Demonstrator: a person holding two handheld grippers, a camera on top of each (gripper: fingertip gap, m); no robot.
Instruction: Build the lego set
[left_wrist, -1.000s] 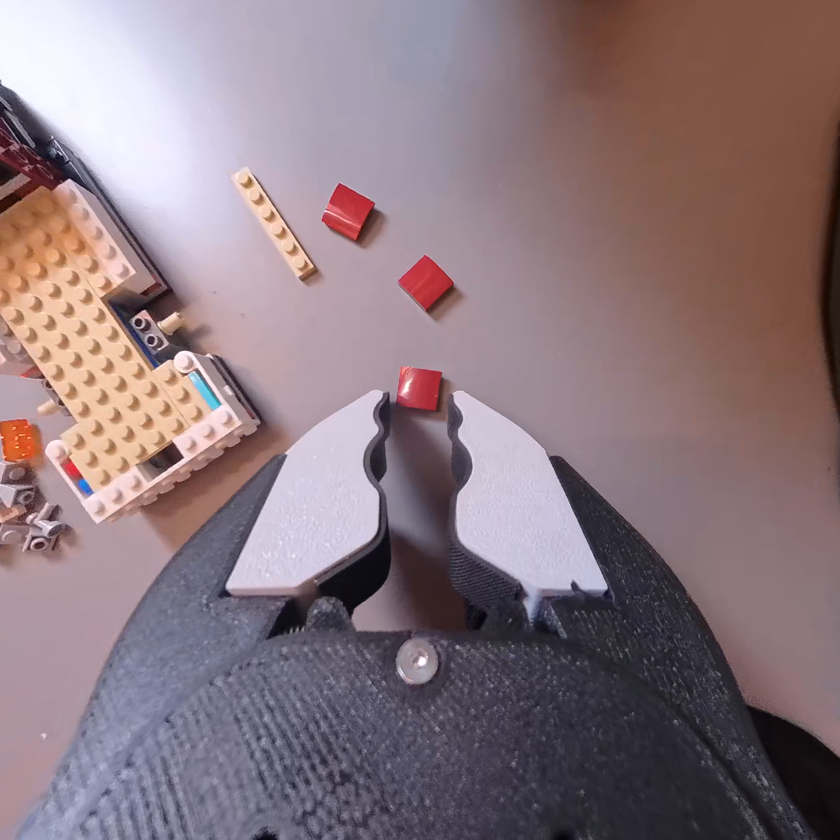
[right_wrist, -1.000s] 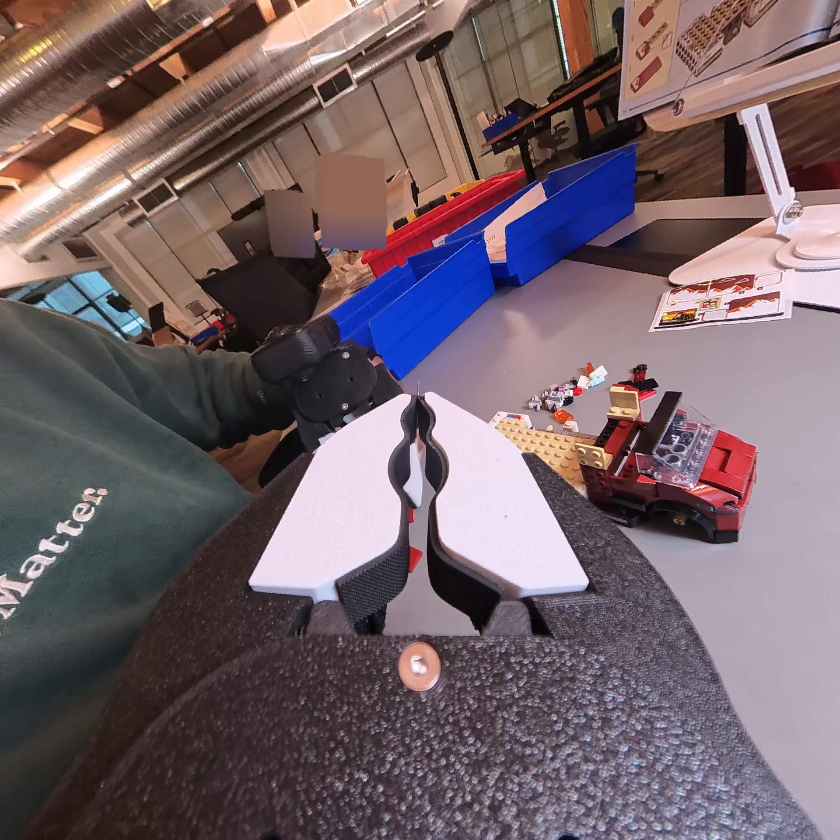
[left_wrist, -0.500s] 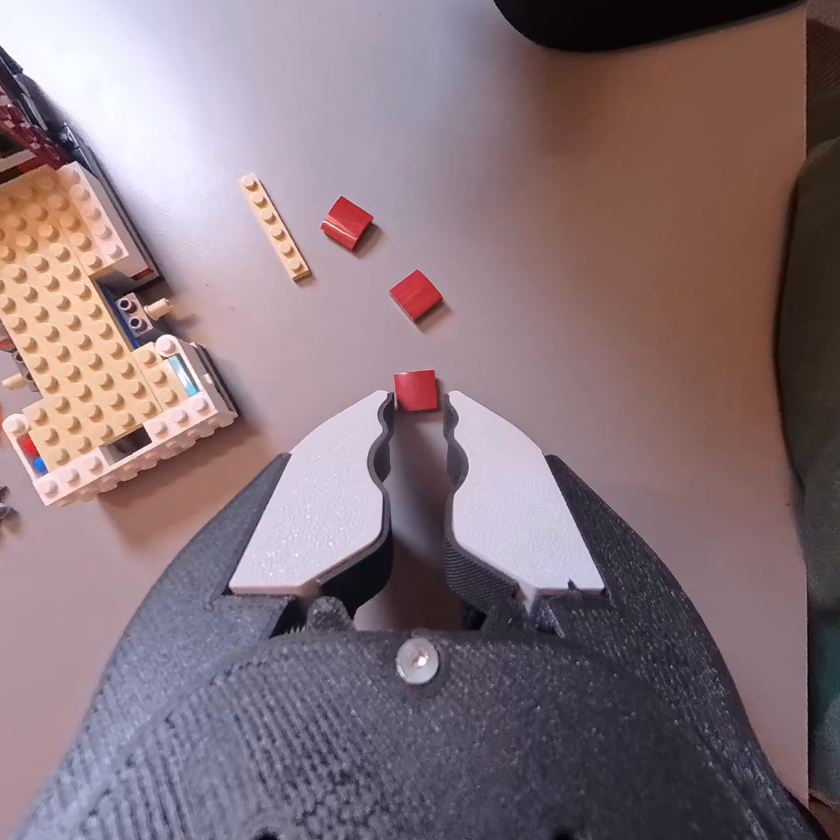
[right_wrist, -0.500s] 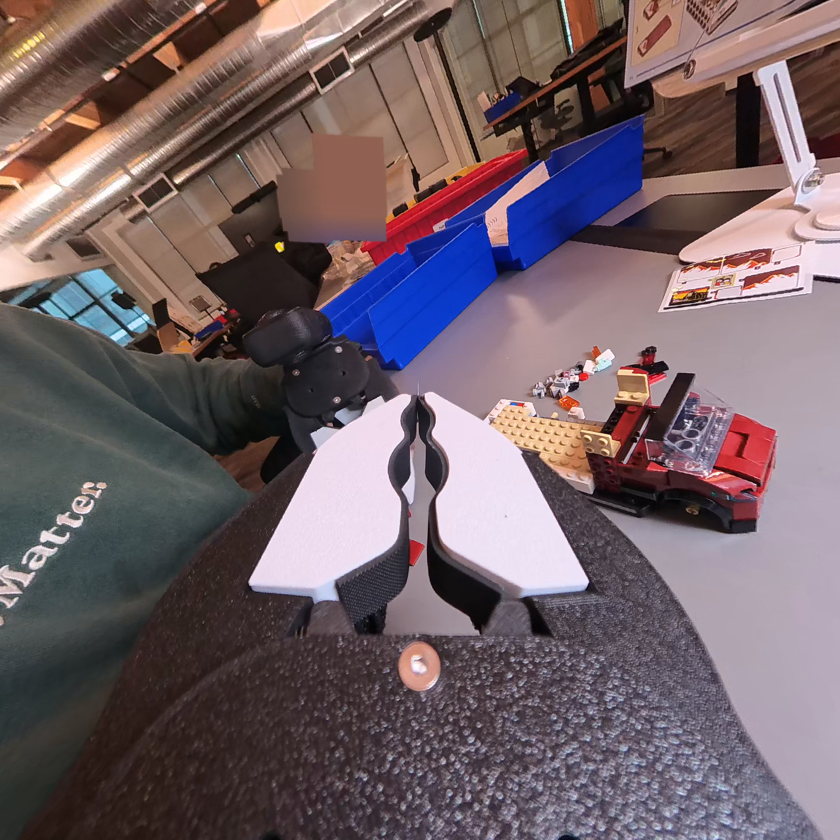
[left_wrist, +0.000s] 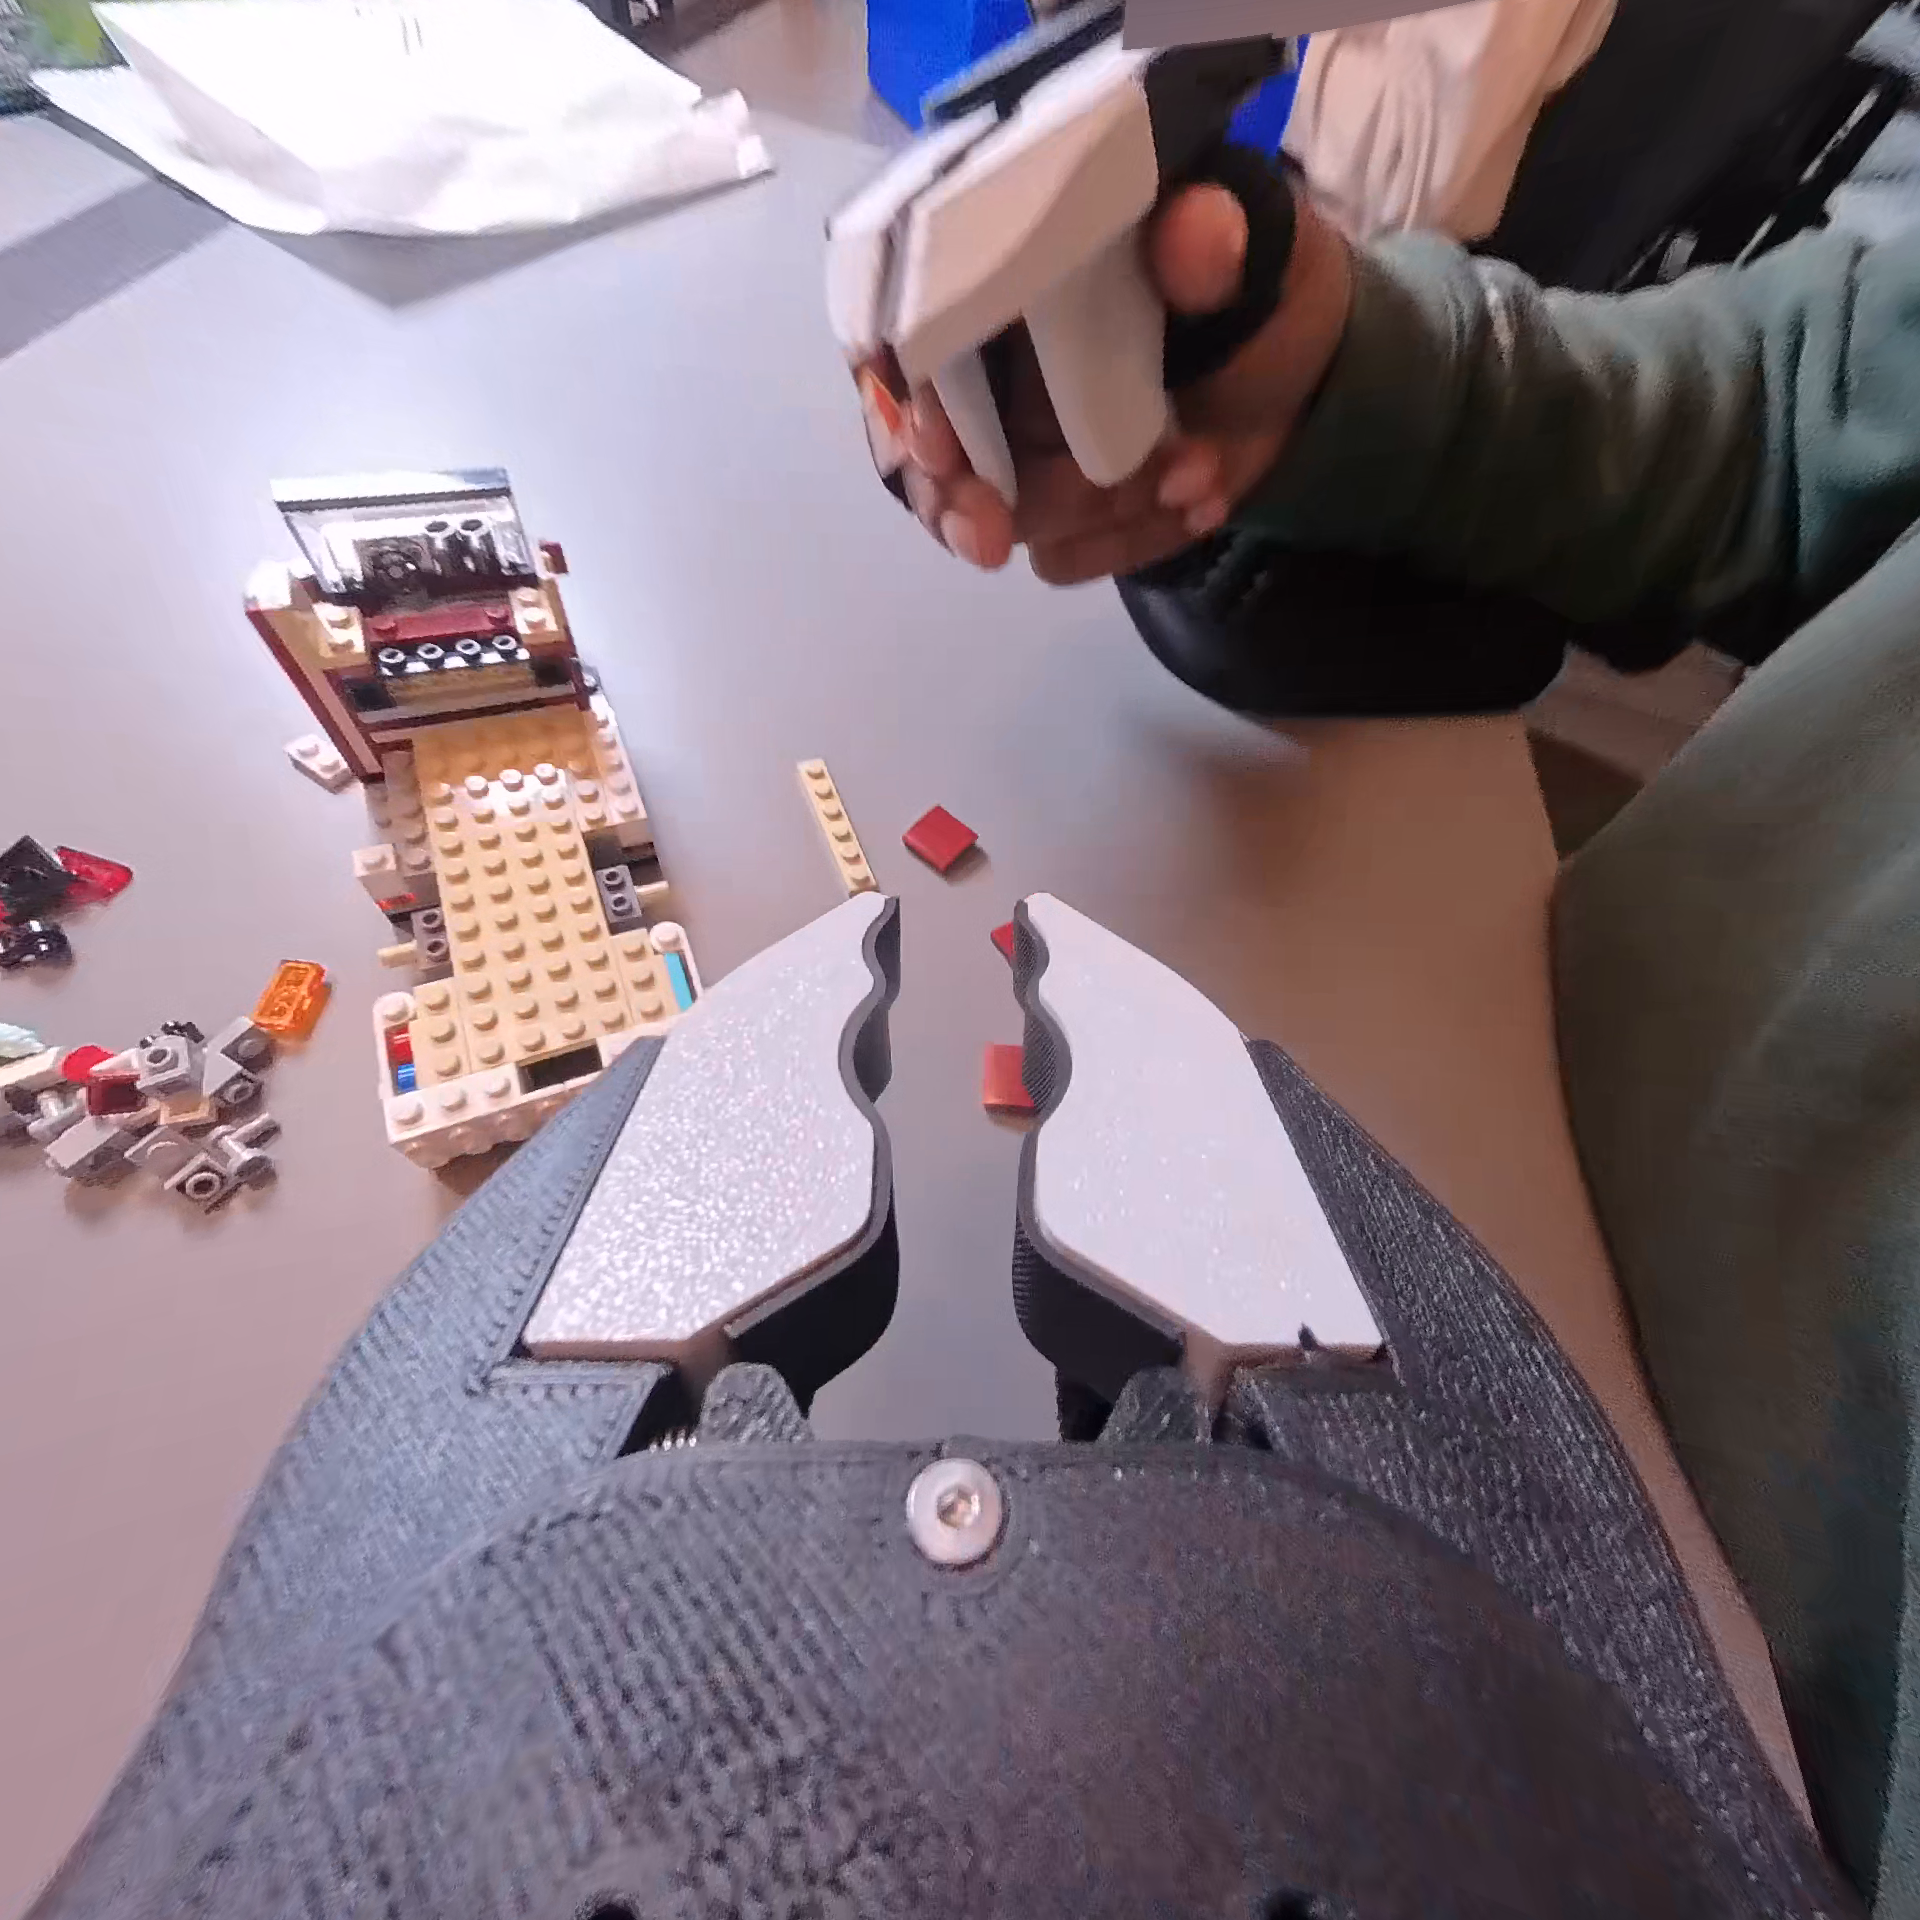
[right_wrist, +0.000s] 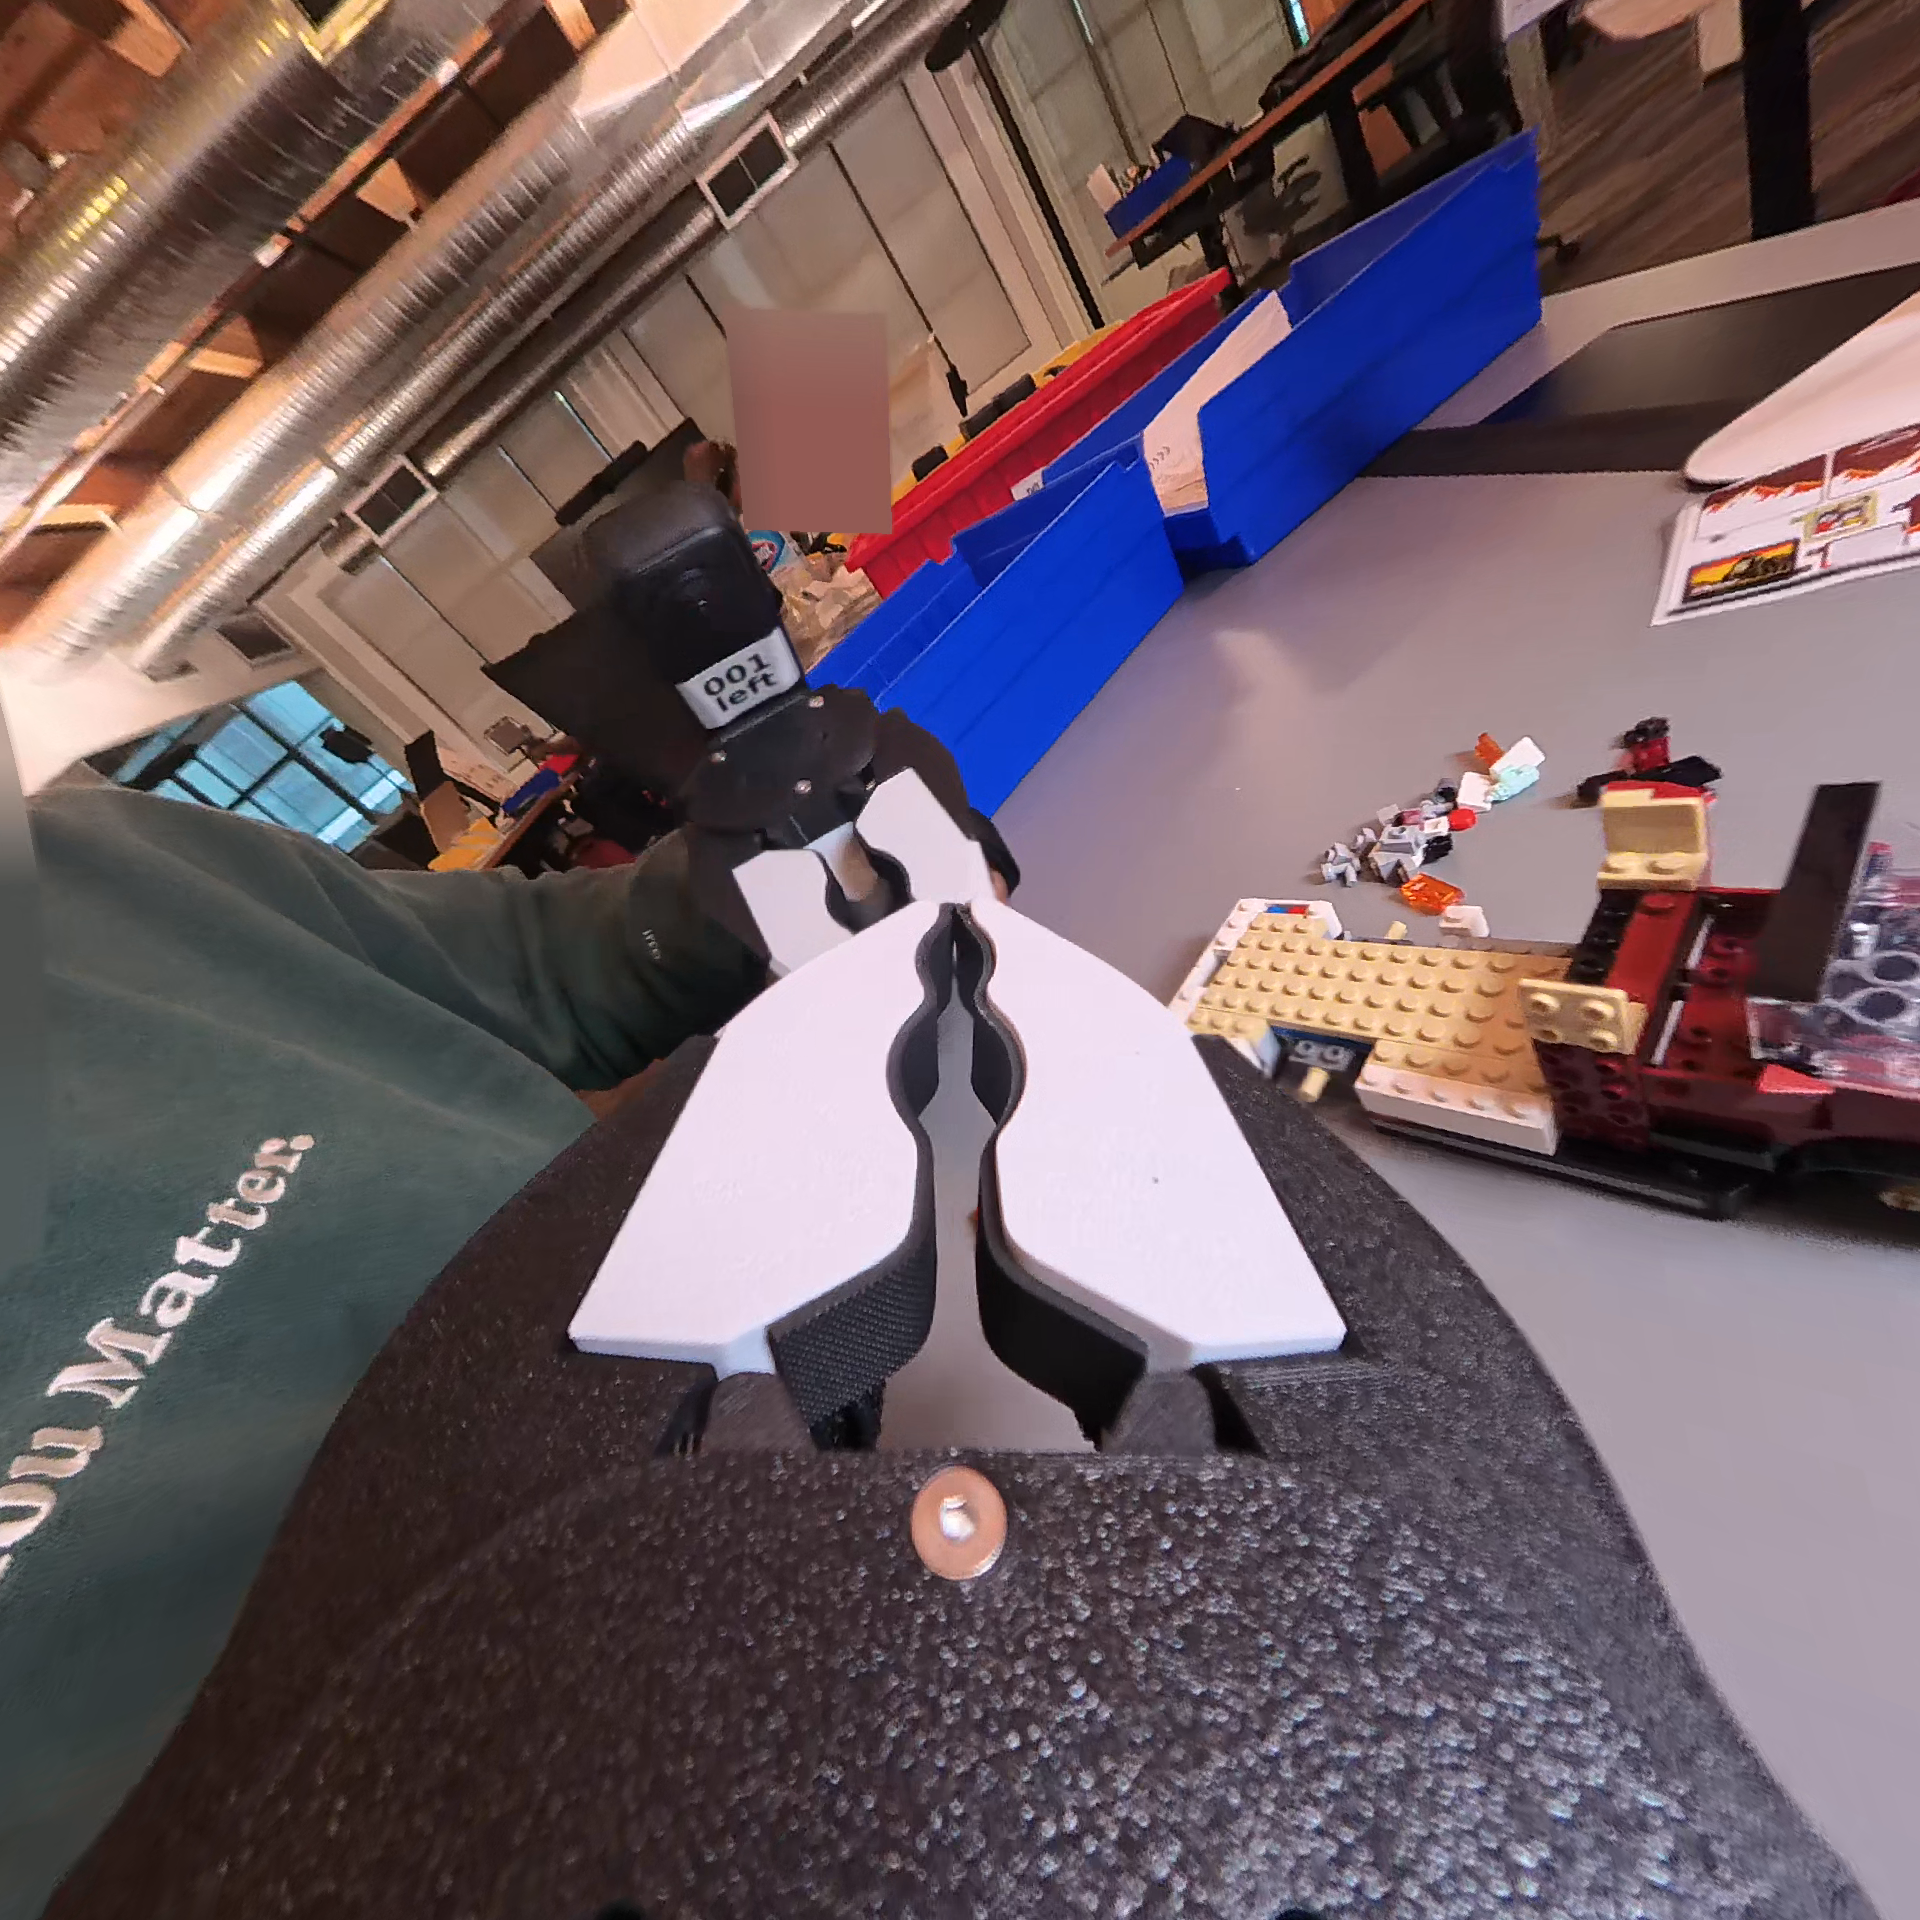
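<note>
Our left gripper (left_wrist: 956, 925) hovers above the grey table (left_wrist: 1195, 727) with a narrow gap between its fingers, holding nothing; three small red tiles lie there, one (left_wrist: 940, 836) ahead, one (left_wrist: 1006, 1077) between the fingers. Our right gripper (right_wrist: 961, 914) has its tips pressed together; we cannot tell if it pinches anything. The half-built lego car (left_wrist: 499, 831) sits to the left beside a tan strip (left_wrist: 836, 826).

Three small red square tiles (left_wrist: 940, 834) lie at centre frame, beside one long tan studded plate (left_wrist: 837, 827). One orange transparent brick (left_wrist: 290, 997) sits left, near one partly built car (left_wrist: 488, 790).
</note>
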